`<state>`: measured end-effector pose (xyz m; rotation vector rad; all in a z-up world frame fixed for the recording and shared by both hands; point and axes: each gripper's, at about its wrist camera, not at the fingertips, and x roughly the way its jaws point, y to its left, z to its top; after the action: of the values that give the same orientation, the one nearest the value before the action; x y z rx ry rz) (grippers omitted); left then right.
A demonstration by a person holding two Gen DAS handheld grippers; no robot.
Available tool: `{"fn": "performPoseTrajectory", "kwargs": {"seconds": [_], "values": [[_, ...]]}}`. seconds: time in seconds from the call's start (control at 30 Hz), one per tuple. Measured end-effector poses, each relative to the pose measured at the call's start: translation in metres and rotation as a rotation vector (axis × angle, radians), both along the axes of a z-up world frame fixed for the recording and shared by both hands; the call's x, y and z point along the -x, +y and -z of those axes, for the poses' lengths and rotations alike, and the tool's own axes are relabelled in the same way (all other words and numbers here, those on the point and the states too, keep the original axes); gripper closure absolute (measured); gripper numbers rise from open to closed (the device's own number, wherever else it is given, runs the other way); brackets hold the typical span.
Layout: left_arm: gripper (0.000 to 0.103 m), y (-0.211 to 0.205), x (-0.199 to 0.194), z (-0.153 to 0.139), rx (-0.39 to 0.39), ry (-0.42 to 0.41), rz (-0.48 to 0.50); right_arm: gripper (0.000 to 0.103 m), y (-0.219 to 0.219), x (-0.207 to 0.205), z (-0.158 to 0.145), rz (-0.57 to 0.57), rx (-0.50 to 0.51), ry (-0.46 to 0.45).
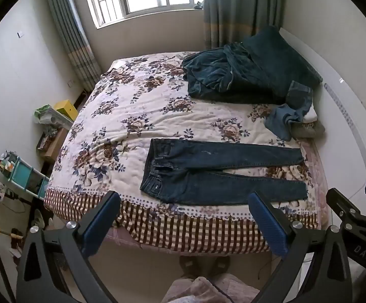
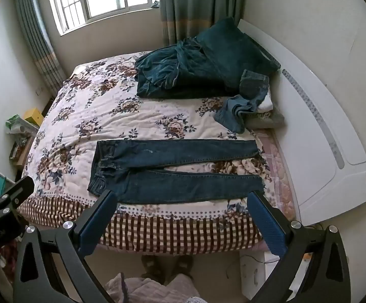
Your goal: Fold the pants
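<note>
Dark blue jeans [image 1: 223, 171] [image 2: 175, 169] lie flat near the bed's front edge, waistband to the left, both legs stretched right with a small gap between them. My left gripper [image 1: 184, 217] hangs above the bed's front edge, open, nothing between its blue pads. My right gripper [image 2: 181, 214] is also open and empty, held above the same edge, its fingers framing the near leg. The right gripper [image 1: 360, 209] shows at the right edge of the left wrist view; the left gripper [image 2: 3, 202] shows at the left edge of the right wrist view.
The floral bedspread [image 1: 132, 116] [image 2: 87, 111] covers the bed. A teal blanket and pillow [image 1: 246, 75] [image 2: 200, 65] pile at the far right, with a heap of clothes [image 1: 291, 116] [image 2: 248, 108] beside the white headboard [image 2: 322, 126]. Cluttered shelves [image 1: 26, 174] stand left. A person's feet [image 1: 203, 265] are below.
</note>
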<state>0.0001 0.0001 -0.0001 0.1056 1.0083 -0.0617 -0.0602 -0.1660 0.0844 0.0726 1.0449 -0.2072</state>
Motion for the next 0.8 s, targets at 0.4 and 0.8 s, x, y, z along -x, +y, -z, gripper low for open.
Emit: {"fn": "performPoseTrajectory", "kwargs": {"seconds": [0.4, 0.8], "values": [[0.0, 0.0005, 0.0, 0.0, 0.001, -0.012, 0.001, 0.0, 0.001, -0.0002, -0.0034, 0.0, 0.005, -0.004], [0.0, -0.0011, -0.0035, -0.0057, 0.006, -0.015, 0.0, 0.0, 0.003, -0.0012, -0.0061, -0.001, 0.006, 0.0]]}}
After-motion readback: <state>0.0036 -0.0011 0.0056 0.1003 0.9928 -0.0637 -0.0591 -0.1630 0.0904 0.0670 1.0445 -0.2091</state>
